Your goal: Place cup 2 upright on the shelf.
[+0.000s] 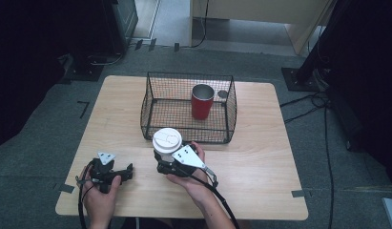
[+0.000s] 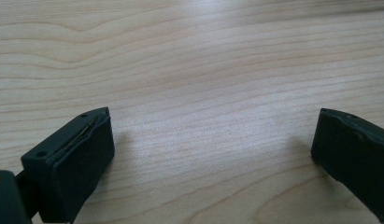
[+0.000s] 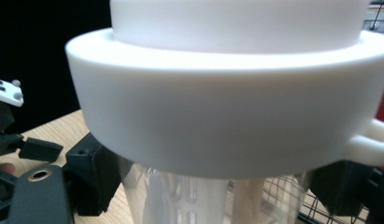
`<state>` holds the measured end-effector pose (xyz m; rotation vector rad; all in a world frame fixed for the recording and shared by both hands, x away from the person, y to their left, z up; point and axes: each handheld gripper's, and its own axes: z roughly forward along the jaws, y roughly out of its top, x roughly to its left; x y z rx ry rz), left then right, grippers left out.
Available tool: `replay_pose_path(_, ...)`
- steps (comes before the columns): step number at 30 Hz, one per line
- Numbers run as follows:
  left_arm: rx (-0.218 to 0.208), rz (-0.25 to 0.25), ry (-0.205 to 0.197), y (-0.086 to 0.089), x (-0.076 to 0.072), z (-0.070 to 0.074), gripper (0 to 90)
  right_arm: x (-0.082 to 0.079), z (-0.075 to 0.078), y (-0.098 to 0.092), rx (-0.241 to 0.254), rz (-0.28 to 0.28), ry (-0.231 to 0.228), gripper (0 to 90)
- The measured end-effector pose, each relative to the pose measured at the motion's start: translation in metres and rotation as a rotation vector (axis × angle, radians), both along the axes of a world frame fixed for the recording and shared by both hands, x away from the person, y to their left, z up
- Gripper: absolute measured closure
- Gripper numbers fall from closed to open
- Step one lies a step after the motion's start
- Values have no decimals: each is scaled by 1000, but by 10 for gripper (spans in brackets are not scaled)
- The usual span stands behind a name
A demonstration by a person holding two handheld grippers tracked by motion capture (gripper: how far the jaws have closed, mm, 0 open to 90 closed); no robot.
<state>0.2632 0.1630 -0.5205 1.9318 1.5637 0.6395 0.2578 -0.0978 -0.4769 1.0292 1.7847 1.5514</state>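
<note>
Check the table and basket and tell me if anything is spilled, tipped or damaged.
Nothing stands out. The red cup stands upright inside the wire basket, and the clear cup with the white lid is upright in the right claw. The left claw rests open on the table. No spill shows.

Right gripper view: white lid (image 3: 227,93) cut off at top and right edges, clear tumbler (image 3: 180,196) below it cut at bottom edge. High view: lid hides tumbler body. Red cup's (image 1: 202,101) base blurred behind basket (image 1: 155,114) mesh.
</note>
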Motion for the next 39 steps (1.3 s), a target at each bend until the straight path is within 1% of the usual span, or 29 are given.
replay_pose_path(2,0,0,0,0,0,0,1,-1,2,0,7,2,-4,163)
replay_pose_path(7,-2,1,-2,0,0,0,1,-2,10,1,21,6,-30,162)
replay_pose_path(19,-2,1,0,0,0,0,1,-1,38,5,39,20,-92,160)
replay_pose_path(26,-2,1,0,0,0,0,1,3,54,7,53,17,-126,160)
replay_pose_path(33,-1,1,2,0,0,0,1,10,74,9,61,17,-168,160)
replay_pose_path(39,-2,1,2,0,0,0,1,18,89,11,65,-7,-194,160)
